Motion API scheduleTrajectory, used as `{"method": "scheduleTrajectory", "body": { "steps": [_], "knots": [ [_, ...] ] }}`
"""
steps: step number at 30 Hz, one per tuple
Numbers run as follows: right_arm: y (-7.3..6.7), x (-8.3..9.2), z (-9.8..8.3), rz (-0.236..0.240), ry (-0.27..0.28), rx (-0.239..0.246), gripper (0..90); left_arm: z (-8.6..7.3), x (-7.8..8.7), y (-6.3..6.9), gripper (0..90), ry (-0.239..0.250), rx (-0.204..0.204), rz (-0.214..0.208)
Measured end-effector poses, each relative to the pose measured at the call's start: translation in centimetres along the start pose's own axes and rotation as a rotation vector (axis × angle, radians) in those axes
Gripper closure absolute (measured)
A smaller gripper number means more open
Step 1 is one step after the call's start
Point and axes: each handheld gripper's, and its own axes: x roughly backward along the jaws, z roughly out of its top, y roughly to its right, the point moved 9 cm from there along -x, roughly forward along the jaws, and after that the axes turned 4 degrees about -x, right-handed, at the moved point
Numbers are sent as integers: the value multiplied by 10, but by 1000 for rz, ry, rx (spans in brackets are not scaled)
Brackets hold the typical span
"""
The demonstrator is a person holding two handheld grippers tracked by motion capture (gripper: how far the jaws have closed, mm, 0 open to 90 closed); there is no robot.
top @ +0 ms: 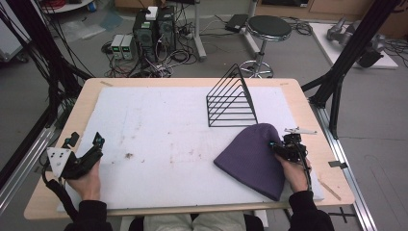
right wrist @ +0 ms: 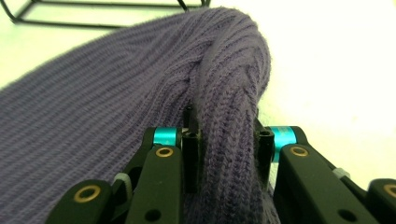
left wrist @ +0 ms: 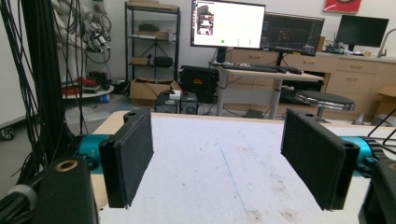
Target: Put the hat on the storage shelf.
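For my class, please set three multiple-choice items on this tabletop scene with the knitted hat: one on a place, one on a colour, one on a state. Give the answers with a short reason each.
1. Where does the black wire rack stand relative to the hat?
A. Behind it, farther from the person
B. On top of it
C. At the table's left edge

2. What colour is the hat?
A. Red
B. Purple
C. Yellow

3. How does the right gripper stand?
A. Wide open above the hat
B. Lying on the floor
C. Shut on a fold of the hat

Answers: 1 A, the high view shows the rack just beyond the hat on the white mat. 2 B, the knit is purple in both views. 3 C, the right gripper view shows the jaws pinching a ridge of knit between them.
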Motion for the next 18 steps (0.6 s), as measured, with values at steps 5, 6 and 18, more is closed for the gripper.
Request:
{"method": "scheduleTrajectory", "body": {
  "steps": [5, 6, 18],
  "knots": [
    [-3, 7, 4, 12, 47, 4, 730, -1, 0, 1, 255, -4, 3, -5],
    [-3, 8, 6, 13, 61, 9, 729, -1, -1, 1, 255, -4, 3, -4],
    [-15, 31, 24, 70, 223, 54, 732, -1, -1, 1, 255, -5, 9, -9]
  ]
}}
